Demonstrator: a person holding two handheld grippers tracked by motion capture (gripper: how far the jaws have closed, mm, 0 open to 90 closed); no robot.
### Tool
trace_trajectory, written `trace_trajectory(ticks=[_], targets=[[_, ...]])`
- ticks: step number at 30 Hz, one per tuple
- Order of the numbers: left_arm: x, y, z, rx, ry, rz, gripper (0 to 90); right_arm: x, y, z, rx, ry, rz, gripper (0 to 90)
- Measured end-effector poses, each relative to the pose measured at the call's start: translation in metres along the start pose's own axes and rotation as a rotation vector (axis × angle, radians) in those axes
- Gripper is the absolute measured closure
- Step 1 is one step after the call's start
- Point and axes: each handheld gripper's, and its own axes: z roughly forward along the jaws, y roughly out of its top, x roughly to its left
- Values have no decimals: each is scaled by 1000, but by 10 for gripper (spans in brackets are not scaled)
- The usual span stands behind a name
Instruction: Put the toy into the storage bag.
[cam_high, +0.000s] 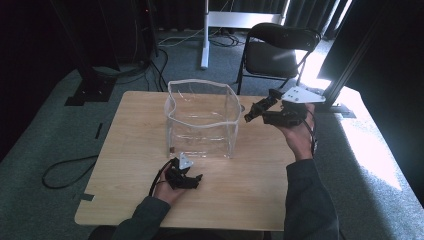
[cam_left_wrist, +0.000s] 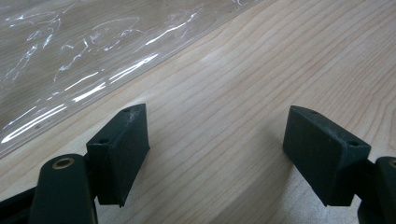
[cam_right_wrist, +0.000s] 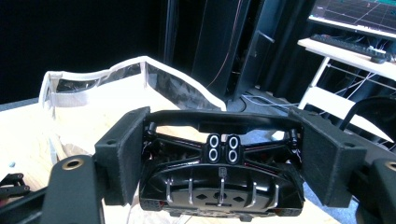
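Landmark: the clear plastic bag (cam_high: 202, 120) stands upright and open-topped on the wooden table (cam_high: 135, 125), toward the far middle of the tabletop. Its walls are transparent, with a pale band along the wavy rim.

Right gripper (cam_high: 250, 114): held above the table just to the right of the bag, near the bag's upper right corner, with its tips pointing toward the bag. In the right gripper view, the right gripper (cam_right_wrist: 219, 154) has a black toy car (cam_right_wrist: 219, 179) between its 2 jaws. The car lies crosswise, underside and chassis facing the camera, and both pads sit against its ends. The jaws stand wide, closed on the car. In the high view the car is hard to make out at the tips. Behind the car, the bag's rim (cam_right_wrist: 140, 74) shows farther off and lower.

Left gripper (cam_high: 192, 180): low on the table in front of the bag, close to the bag's near wall. In the left gripper view, the left gripper (cam_left_wrist: 215, 140) has its 2 jaws spread apart with bare wood between them; nothing is gripped. The bag's plastic (cam_left_wrist: 84, 56) lies ahead and to the upper left of the jaws, apart from them.
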Motion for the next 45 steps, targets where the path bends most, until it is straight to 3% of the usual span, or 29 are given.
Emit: trace_trajectory(ticks=[11, 23, 41, 45], targets=[[0, 0, 0, 1, 0, 1, 233, 1, 22, 2, -22, 9, -32, 246], [0, 0, 0, 1, 0, 1, 232, 7, 38, 9, -52, 55, -39, 246], [0, 0, 0, 2, -1, 2, 232, 18, 39, 51, -10, 144, -49, 246], [0, 0, 0, 0, 0, 1, 232, 13, 34, 63, 10, 172, -33, 246]])
